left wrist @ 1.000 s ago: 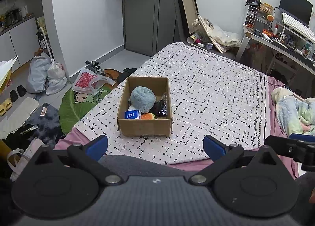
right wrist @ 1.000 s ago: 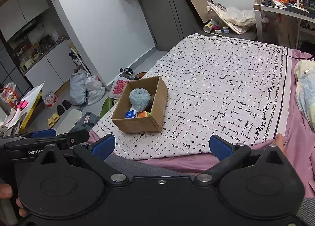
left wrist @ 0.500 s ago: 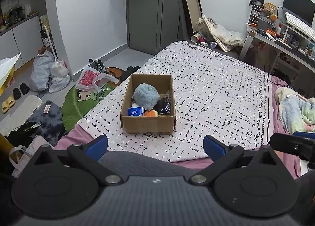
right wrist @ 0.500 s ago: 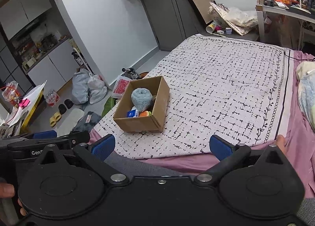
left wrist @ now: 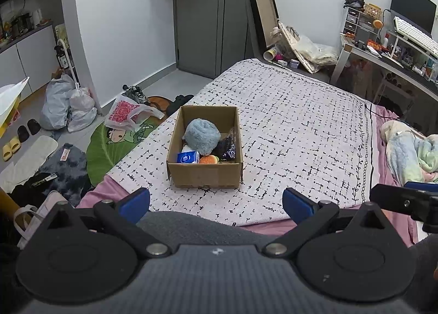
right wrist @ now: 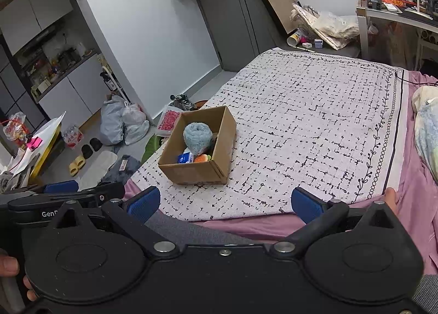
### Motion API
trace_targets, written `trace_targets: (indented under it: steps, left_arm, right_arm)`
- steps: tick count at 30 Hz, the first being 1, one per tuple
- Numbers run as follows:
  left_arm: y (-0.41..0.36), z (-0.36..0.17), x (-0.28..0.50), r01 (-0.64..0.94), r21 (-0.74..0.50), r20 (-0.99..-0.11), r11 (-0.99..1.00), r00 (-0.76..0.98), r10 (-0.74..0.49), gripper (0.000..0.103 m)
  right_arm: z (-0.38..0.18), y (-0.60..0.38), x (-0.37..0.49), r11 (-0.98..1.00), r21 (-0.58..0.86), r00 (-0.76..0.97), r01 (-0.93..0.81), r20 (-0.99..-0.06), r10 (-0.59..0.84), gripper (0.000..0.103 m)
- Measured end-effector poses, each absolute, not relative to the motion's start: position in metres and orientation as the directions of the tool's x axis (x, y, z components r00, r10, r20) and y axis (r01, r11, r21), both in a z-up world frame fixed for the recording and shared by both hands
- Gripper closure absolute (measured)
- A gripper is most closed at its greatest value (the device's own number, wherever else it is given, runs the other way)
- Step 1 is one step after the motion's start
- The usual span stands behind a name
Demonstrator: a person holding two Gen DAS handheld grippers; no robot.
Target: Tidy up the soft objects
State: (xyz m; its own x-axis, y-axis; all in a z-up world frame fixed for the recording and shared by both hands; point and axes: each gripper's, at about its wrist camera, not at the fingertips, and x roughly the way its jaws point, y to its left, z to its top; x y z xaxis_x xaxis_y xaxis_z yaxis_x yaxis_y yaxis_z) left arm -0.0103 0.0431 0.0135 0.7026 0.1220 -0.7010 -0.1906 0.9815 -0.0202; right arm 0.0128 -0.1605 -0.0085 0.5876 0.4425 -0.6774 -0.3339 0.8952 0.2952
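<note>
One open cardboard box (left wrist: 204,174) (right wrist: 191,173) sits on the bed (left wrist: 301,133) (right wrist: 314,128), near its left edge and toward the near end of the patterned sheet. Inside lie four things that can be counted: one fluffy blue-grey ball (left wrist: 201,136) (right wrist: 197,134) at the far middle, one small blue carton (left wrist: 188,157) (right wrist: 185,158) at the near left, one orange soft toy (left wrist: 208,159) (right wrist: 202,158) beside the carton, and one dark crinkly packet (left wrist: 227,147) against the right wall. More may lie under the ball; that cannot be told.

Both claws hang at the near end of the bed, short of the box and touching nothing. The left claw (left wrist: 216,203) is spread wide with nothing between its blue pads, and the right claw (right wrist: 225,201) is likewise spread and empty. In the right view the left claw shows at the near left; in the left view the right claw shows at the near right edge. A fingertip (right wrist: 390,196) rests at the sheet's near right corner.

Nothing lies on the sheet between claws and box. A rumpled blanket (left wrist: 408,150) (right wrist: 427,133) lies on the right of the bed. Left of the bed, on the floor, are two tied grey bags (left wrist: 68,106) (right wrist: 123,119), a red-printed bag (left wrist: 124,111), a green mat (left wrist: 109,147) and slippers (left wrist: 11,147) (right wrist: 76,165). A desk (left wrist: 383,59) with a keyboard (left wrist: 413,33) stands far right, and a door (left wrist: 202,13) at the far end.
</note>
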Motion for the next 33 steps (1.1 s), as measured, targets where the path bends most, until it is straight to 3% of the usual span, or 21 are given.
trace_targets:
  steps: [33]
  left_arm:
    - [0.0404,0.0131,-0.0135,-0.159,-0.047,-0.687,0.986,0.721,0.084,0.001]
  right_arm:
    - [-0.0113,-0.1634,0.0144,0.9,0.303,0.596,-0.314,-0.675,0.435,0.0]
